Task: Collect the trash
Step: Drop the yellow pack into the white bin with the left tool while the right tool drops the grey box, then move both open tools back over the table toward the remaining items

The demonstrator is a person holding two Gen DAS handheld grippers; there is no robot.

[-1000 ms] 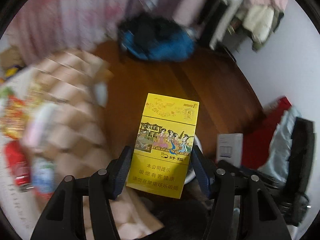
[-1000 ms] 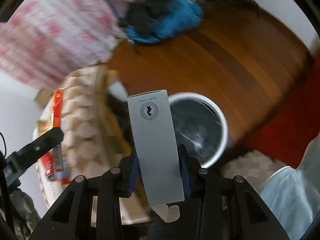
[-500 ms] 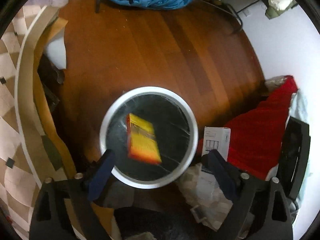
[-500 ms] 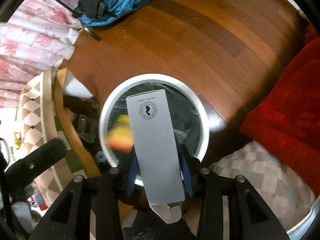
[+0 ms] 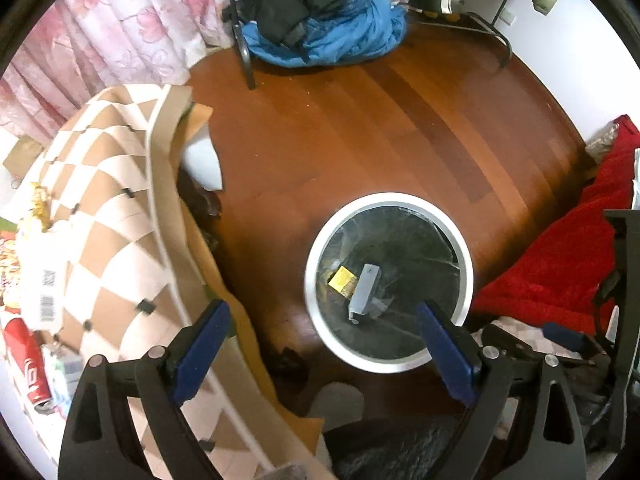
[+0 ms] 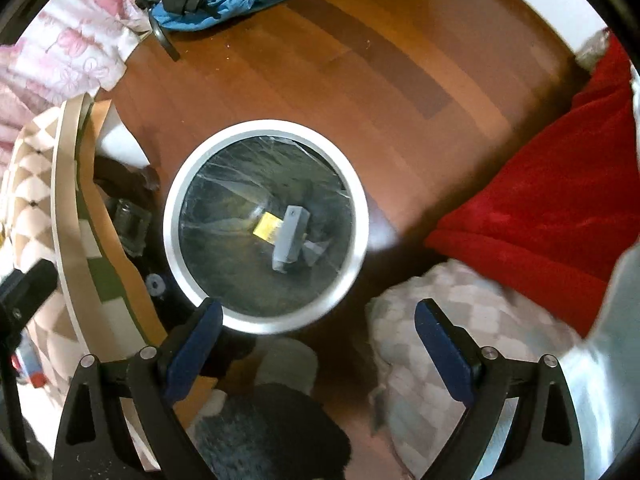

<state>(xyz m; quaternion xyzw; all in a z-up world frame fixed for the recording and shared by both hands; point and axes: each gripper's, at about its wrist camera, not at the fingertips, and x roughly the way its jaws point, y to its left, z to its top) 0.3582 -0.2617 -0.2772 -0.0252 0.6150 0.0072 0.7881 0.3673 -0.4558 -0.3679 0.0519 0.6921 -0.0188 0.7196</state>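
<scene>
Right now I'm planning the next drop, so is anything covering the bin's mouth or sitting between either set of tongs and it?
Nothing visible does. The bin is open-topped, holding only a yellow pack and a grey box at the bottom. Both the left tongs and right tongs are open and empty above it.

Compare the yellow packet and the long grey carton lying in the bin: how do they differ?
The yellow packet is bright, while the long grey carton is plain and dull. The carton is longer and narrower; the packet shows as short and squarish. The carton lies over one edge of the packet, partly hiding it. Both rest on the liner at the bottom of the white-rimmed round bin, released from either gripper.
</scene>
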